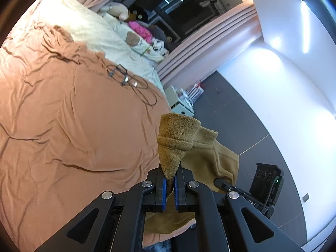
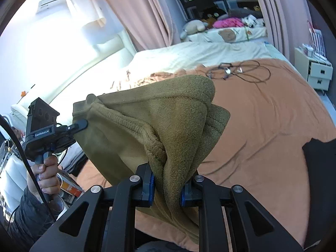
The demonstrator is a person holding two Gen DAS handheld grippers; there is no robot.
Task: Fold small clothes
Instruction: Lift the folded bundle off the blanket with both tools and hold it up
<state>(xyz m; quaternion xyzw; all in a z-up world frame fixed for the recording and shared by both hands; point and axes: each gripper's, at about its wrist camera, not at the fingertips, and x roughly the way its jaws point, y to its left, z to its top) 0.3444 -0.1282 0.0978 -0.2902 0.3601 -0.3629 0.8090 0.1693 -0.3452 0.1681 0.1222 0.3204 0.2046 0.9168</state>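
An olive-brown fleece garment (image 1: 178, 134) hangs in the air above the bed's near edge, held by both grippers. My left gripper (image 1: 170, 185) is shut on a bunched, ribbed edge of it. Seen from the right wrist, the left gripper (image 2: 80, 125) pinches the garment's far left corner, with a hand (image 2: 46, 174) on its handle. My right gripper (image 2: 167, 189) is shut on a thick fold of the garment (image 2: 147, 113). In the left wrist view the right gripper (image 1: 222, 183) grips the cloth's lower right part. The garment's lower half is hidden behind the gripper bodies.
An orange-brown sheet (image 2: 262, 115) covers the bed, wrinkled, with a dark cable (image 2: 241, 69) coiled near the cream bedding. Pillows and stuffed toys (image 2: 193, 27) lie at the head. A white drawer unit (image 2: 315, 73) stands beside the bed. A dark shape (image 2: 319, 168) sits at right.
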